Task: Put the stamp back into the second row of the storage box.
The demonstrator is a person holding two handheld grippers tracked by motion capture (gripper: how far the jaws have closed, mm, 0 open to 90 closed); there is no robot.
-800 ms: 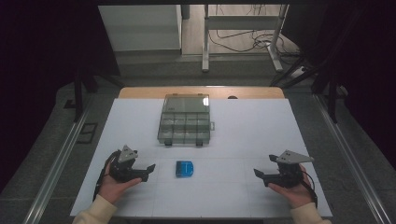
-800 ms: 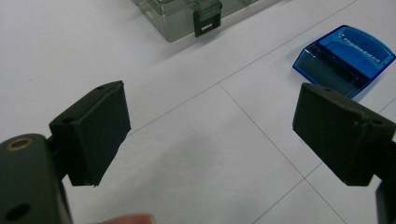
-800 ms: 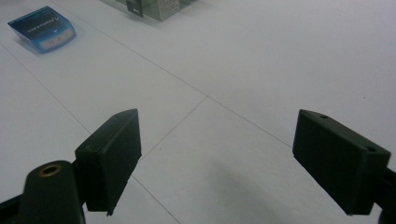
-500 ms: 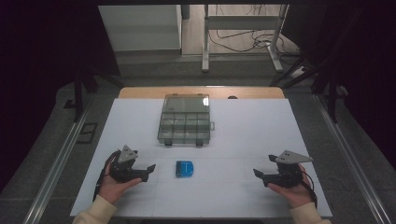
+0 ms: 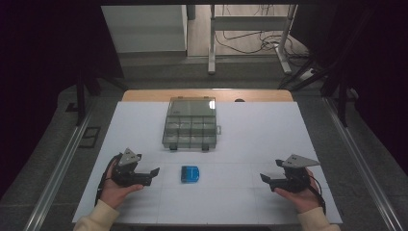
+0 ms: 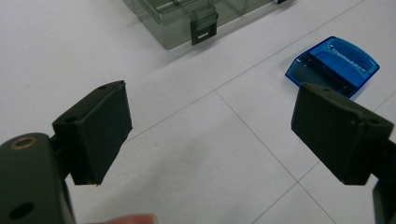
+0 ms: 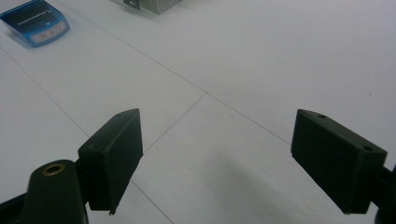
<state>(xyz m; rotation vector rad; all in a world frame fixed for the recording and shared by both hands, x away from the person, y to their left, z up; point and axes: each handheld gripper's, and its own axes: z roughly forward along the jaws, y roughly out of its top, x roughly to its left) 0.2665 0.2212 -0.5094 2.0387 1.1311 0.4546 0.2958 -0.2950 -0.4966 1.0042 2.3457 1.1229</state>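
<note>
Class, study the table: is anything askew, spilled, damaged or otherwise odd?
Nothing stands out. The clear compartment box sits closed and square on the white table, the small blue case lies flat before it, and the left gripper and right gripper are open, holding nothing.

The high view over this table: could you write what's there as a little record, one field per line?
Surface: white table with thin grid lines
Far centre: clear plastic compartment box, lid closed, dark latches on its near edge
Near centre: small blue device, lying flat, apart from the box
Left gripper: held in the person's left hand, jaws open, empty, pointing toward the blue device
Right gripper: held in the right hand, jaws open, empty
Contact: neither gripper touches anything on the table
</note>
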